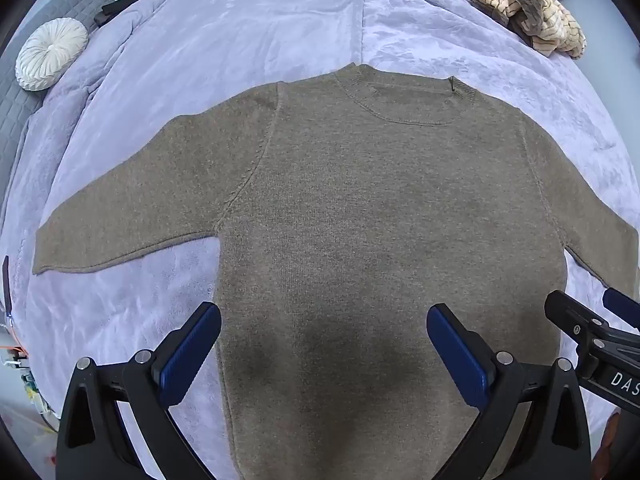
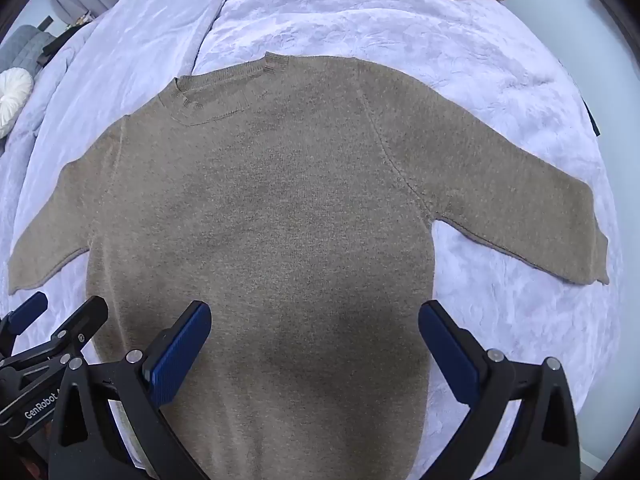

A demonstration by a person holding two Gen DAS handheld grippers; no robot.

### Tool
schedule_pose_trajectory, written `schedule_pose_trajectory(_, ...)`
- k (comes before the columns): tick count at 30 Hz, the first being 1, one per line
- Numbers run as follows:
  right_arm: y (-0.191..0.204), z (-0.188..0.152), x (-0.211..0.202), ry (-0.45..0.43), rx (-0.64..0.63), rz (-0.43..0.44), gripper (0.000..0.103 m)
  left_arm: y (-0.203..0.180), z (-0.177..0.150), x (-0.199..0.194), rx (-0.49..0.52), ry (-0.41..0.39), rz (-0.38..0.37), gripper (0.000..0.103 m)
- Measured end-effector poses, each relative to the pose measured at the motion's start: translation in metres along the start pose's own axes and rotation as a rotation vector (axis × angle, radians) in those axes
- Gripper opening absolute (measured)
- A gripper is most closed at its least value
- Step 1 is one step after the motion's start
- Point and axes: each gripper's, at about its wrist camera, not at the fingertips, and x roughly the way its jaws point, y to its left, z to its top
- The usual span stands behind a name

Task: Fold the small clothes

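Both the left gripper (image 1: 324,354) and right gripper (image 2: 315,350) hang wide, empty, above the flat brown sweater (image 1: 360,220); striped clothes (image 1: 528,12) at one o'clock.

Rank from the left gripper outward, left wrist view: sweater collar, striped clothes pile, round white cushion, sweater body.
From the left gripper, jaws open:
1. Sweater body, directly under and ahead.
2. Sweater collar, farther up, centre.
3. Round white cushion, far left, and striped clothes pile, far right: too close to call.
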Motion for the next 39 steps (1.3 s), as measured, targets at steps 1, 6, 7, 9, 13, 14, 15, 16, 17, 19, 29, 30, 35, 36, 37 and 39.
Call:
schedule_pose_trajectory(1,0.0,0.0,0.0,-0.001,-0.003,-0.003,0.103,0.0,0.0,0.0,0.001,0.0,0.001,0.103)
schedule_pose_trajectory(6,0.002,0.002,0.0,-0.002,-0.006,-0.008,0.103,0.0,0.001,0.001,-0.001,-0.003,0.004,0.103)
schedule_pose_trajectory(7,0.002,0.002,0.0,-0.002,-0.006,-0.009,0.103,-0.001,0.001,-0.002,0.001,-0.003,0.003,0.103)
schedule_pose_trajectory(9,0.003,0.002,0.0,-0.003,-0.007,-0.009,0.103,-0.001,0.003,0.0,0.004,-0.003,0.004,0.103)
schedule_pose_trajectory(13,0.004,0.003,0.002,-0.001,-0.013,-0.014,0.103,-0.002,0.004,0.0,0.005,-0.001,0.003,0.103)
schedule_pose_trajectory(14,0.004,0.003,0.002,-0.001,-0.013,-0.015,0.103,-0.002,0.004,0.001,0.004,0.0,0.002,0.103)
schedule_pose_trajectory(15,0.004,0.003,0.002,-0.001,-0.013,-0.014,0.103,-0.002,0.003,0.001,0.01,-0.003,0.005,0.103)
schedule_pose_trajectory(16,0.004,0.003,0.002,-0.001,-0.012,-0.014,0.103,-0.002,0.003,0.001,0.011,-0.001,0.006,0.103)
schedule_pose_trajectory(17,0.004,0.003,0.002,0.0,-0.012,-0.015,0.103,-0.001,0.003,0.001,0.012,-0.001,0.006,0.103)
schedule_pose_trajectory(19,0.004,0.003,0.002,-0.001,-0.013,-0.016,0.103,-0.002,0.002,0.002,0.014,0.0,0.0,0.103)
schedule_pose_trajectory(29,0.004,0.004,0.005,0.004,-0.014,-0.022,0.103,-0.002,0.002,0.004,0.013,0.015,0.0,0.103)
schedule_pose_trajectory(30,0.005,0.004,0.005,0.005,-0.014,-0.023,0.103,-0.001,0.001,0.004,0.011,0.011,-0.01,0.103)
schedule_pose_trajectory(35,0.005,0.005,0.007,0.008,-0.015,-0.025,0.103,-0.001,0.001,0.006,0.012,0.011,-0.006,0.103)
schedule_pose_trajectory(36,0.005,0.005,0.006,0.008,-0.015,-0.026,0.103,0.0,0.001,0.006,0.014,0.013,0.0,0.103)
schedule_pose_trajectory(37,0.005,0.005,0.007,0.009,-0.016,-0.027,0.103,0.0,0.001,0.007,0.015,0.011,0.006,0.103)
schedule_pose_trajectory(39,0.006,0.004,0.008,0.01,-0.016,-0.028,0.103,0.0,0.001,0.009,0.02,0.045,0.012,0.103)
